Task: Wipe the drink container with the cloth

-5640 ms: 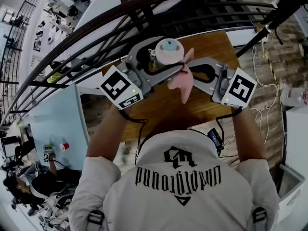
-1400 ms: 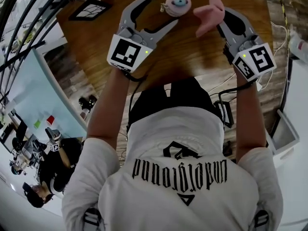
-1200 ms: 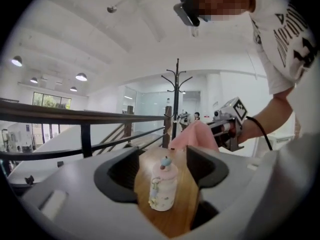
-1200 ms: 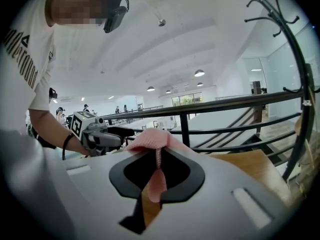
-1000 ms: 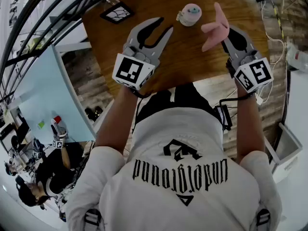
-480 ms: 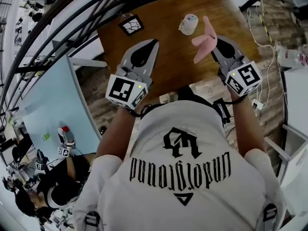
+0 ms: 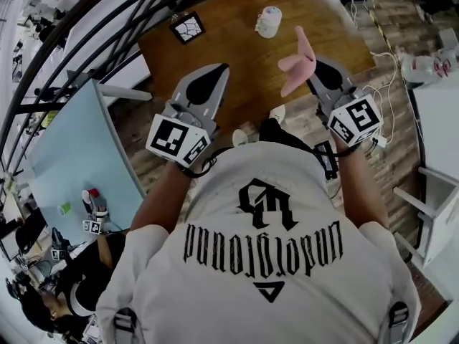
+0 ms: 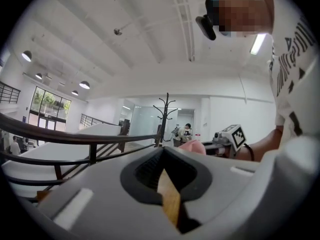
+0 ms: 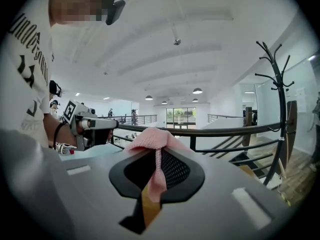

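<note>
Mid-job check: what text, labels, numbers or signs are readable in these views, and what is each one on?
"Underground": likely reading, gothic letters, upside down in the head view, on the back of the person's white shirt.
Emblem above it: stylised letters, not readable.
Marker cubes: square patterns only, no text.
Drink container, framed card: too small to read.

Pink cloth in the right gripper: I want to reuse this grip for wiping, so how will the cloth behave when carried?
Probably floppy: the pink cloth bunches and folds beyond the shut right gripper. Likely light, as a thin pinched strip holds it up. It seems unlikely to slip, being clamped between closed jaws.
</note>
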The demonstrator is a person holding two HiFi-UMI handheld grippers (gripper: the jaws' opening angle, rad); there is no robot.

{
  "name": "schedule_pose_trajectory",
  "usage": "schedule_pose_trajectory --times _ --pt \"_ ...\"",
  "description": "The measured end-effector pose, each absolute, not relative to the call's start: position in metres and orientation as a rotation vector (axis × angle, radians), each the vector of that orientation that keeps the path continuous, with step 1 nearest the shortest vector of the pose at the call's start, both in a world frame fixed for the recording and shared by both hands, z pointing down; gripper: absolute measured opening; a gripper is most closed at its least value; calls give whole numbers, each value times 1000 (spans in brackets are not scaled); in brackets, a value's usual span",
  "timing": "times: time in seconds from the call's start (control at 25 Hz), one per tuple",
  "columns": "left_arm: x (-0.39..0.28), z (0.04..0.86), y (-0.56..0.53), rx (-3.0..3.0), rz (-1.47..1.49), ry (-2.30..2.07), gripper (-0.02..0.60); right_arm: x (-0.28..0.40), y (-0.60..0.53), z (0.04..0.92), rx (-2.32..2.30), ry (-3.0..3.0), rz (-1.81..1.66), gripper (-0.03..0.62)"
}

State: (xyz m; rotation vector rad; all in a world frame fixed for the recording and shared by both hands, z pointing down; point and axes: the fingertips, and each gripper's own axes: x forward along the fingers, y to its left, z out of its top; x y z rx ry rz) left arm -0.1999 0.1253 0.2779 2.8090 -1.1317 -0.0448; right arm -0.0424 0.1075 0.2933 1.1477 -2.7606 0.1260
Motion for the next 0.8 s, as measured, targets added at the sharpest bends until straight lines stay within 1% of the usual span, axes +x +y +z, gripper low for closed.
schedule_pose_trajectory --times 0.44,0.8 --pt "-165 270 157 2825 -44 -1117 48 1 162 287 1145 -2751 121 25" --pt "-90 270 204 2834 -77 -1202 48 58 212 292 1051 -2811 83 25"
